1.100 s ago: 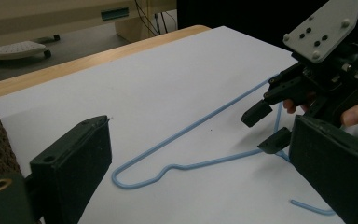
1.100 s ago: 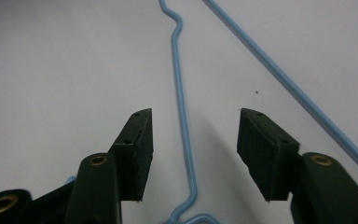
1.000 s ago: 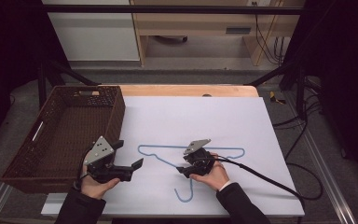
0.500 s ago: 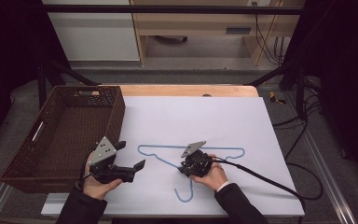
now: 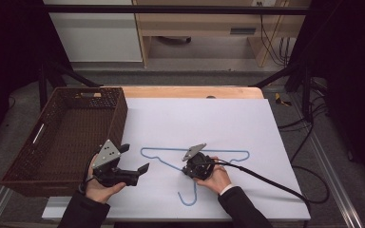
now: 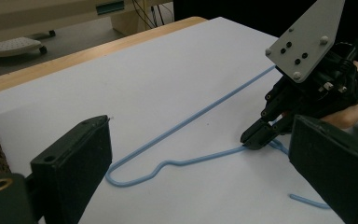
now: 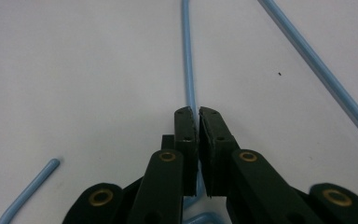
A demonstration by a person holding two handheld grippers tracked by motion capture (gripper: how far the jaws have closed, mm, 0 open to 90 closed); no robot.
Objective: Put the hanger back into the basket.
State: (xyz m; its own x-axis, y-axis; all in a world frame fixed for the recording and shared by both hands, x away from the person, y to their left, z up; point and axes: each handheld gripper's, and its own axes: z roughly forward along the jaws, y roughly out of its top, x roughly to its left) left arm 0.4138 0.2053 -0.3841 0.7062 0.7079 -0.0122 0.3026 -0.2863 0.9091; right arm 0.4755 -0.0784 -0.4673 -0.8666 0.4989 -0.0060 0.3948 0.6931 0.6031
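White tabletop (image 5: pixel 209 118) — 1 blue hanger (image 5: pixel 228 152), right hand-held gripper (image 5: pixel 188 167) clamping it; left hand-held gripper (image 5: pixel 135 161) spread — 1 basket (image 5: pixel 62 133).

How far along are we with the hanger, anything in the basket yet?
Done so far: the right gripper has closed on the blue hanger near its neck. In hand: the hanger lies flat on the white sheet, not yet lifted. The left gripper is open, holding nothing, beside the brown basket. Left: lifting the hanger; if it's meant for the basket, nothing is in there yet.
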